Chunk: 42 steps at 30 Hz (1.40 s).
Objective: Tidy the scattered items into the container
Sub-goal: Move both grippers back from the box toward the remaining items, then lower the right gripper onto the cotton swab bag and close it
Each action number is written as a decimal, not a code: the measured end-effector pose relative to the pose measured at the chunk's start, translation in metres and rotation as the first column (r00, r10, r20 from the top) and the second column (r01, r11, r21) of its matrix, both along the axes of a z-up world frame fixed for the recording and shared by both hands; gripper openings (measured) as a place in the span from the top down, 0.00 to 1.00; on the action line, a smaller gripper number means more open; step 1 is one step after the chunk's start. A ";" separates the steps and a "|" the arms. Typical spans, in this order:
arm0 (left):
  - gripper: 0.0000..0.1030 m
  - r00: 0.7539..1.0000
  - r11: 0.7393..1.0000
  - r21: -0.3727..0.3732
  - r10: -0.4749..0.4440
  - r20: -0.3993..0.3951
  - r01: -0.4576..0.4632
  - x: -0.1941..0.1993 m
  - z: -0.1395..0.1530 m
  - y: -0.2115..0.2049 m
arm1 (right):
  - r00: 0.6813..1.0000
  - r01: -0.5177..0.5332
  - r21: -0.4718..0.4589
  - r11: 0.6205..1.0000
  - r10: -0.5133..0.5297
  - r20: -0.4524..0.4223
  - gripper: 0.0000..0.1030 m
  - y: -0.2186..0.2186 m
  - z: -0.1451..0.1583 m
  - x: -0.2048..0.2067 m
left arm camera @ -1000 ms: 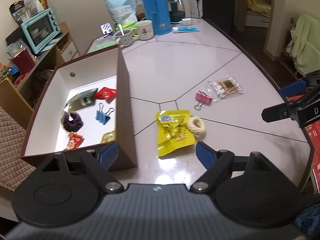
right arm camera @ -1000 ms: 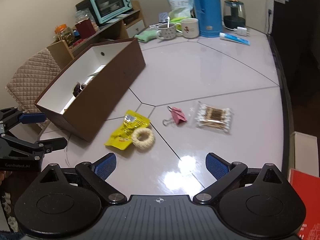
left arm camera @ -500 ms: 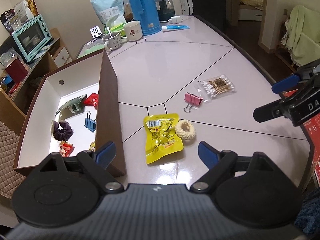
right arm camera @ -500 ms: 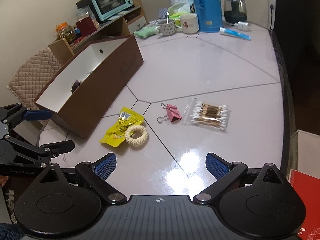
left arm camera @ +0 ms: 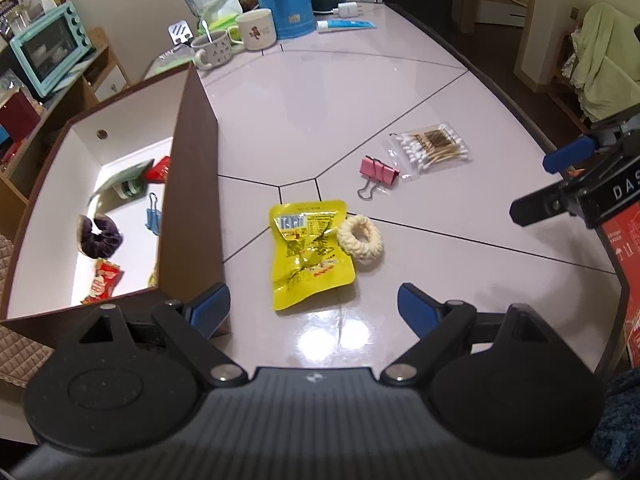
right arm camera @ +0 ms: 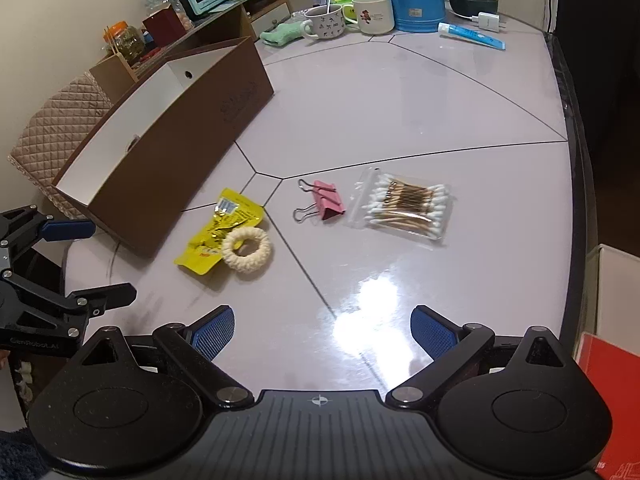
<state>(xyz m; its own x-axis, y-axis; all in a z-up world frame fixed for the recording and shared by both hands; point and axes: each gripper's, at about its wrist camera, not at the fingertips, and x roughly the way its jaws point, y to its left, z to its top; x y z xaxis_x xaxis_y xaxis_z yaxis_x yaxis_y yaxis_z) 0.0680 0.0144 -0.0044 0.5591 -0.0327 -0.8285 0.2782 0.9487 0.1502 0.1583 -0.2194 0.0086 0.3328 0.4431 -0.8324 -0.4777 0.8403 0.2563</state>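
Jaws of both grippers gape empty; left gripper point(left arm camera: 314, 306) looks poised over the yellow packet point(left arm camera: 308, 250), needing descent, then box point(left arm camera: 192, 184).

A yellow snack packet point(left arm camera: 310, 254) lies flat beside the open brown box point(left arm camera: 192, 184), touching a cream scrunchie point(left arm camera: 360, 237); a pink binder clip point(left arm camera: 378, 172) and bagged cotton swabs point(left arm camera: 432, 146) lie beyond.

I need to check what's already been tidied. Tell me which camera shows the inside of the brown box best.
The left wrist view: it looks down into the brown box, showing a purple scrunchie, a blue binder clip and red packets on its white floor. The right wrist view shows mostly the box's outer wall and a strip of white lining.
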 end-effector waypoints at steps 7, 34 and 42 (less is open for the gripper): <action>0.14 1.000 1.000 -0.004 -0.012 -0.027 0.012 0.012 -0.012 -0.004 | 1.000 -0.022 -0.043 0.999 0.022 0.009 0.05 -0.008 -0.009 0.015; 0.16 0.991 0.999 -0.021 -0.050 -0.126 0.047 0.078 -0.049 -0.010 | 0.863 -0.463 -0.242 0.853 0.496 0.097 0.21 0.026 -0.078 0.129; 0.17 0.988 0.998 -0.025 -0.053 -0.145 0.050 0.088 -0.055 -0.010 | 0.842 -0.508 -0.237 0.828 0.536 0.065 0.22 0.028 -0.095 0.145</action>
<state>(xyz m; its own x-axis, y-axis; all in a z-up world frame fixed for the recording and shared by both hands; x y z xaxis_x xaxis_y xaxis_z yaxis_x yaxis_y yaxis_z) 0.1559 0.0042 -0.0599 0.4298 -0.0769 -0.8997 0.3445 0.9350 0.0847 0.3034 -0.1916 -0.0868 0.2054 0.4063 -0.8904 -0.8757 0.4824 0.0181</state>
